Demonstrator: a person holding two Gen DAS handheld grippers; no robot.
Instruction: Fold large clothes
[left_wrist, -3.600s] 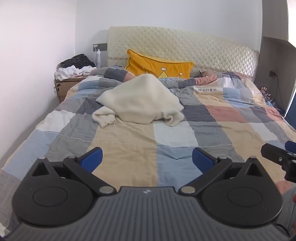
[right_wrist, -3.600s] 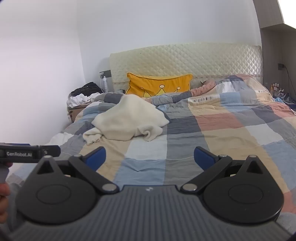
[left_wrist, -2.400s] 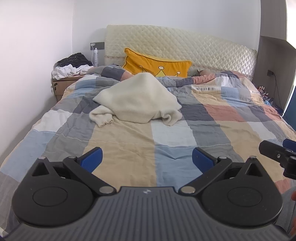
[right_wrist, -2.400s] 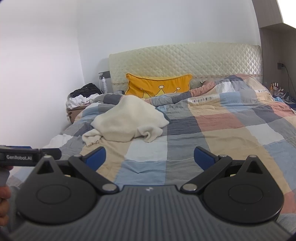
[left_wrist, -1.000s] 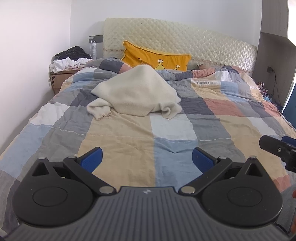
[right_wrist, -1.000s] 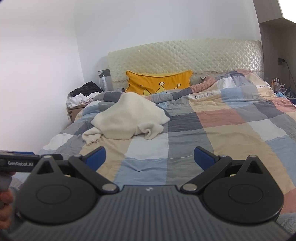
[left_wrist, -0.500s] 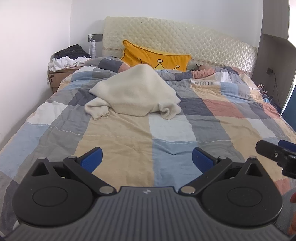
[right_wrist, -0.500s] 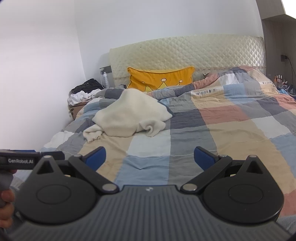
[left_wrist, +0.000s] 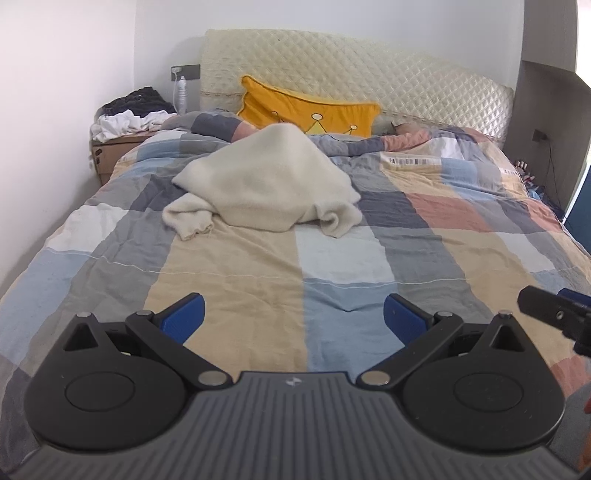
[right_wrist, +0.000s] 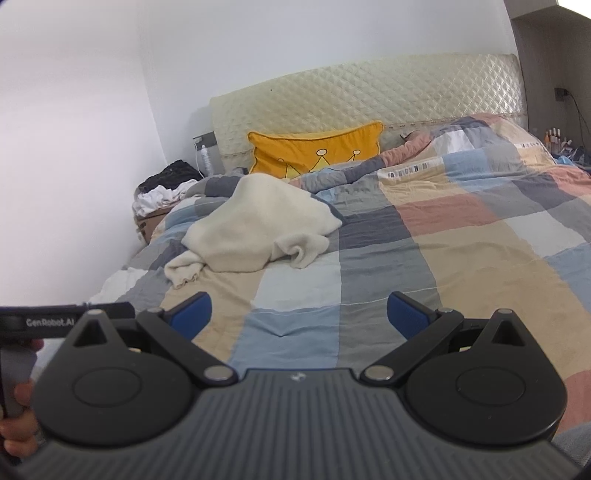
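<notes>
A cream knitted sweater (left_wrist: 266, 184) lies crumpled in a heap on the checked bedspread (left_wrist: 229, 280), toward the head of the bed; it also shows in the right wrist view (right_wrist: 258, 229). My left gripper (left_wrist: 293, 315) is open and empty above the foot of the bed, well short of the sweater. My right gripper (right_wrist: 299, 314) is open and empty too, to the right of the left one and also far from the sweater. A sleeve end (left_wrist: 186, 218) sticks out at the heap's near left.
A yellow crown pillow (left_wrist: 310, 110) leans on the quilted headboard (left_wrist: 369, 85). A bedside stand with piled clothes (left_wrist: 129, 114) and a bottle (left_wrist: 181, 94) is at the far left by the wall. A cabinet (left_wrist: 546, 92) stands at the right.
Both grippers have moved forward over the bed toward the sweater, which now looks larger. The right view has tilted left. Both stay open.
</notes>
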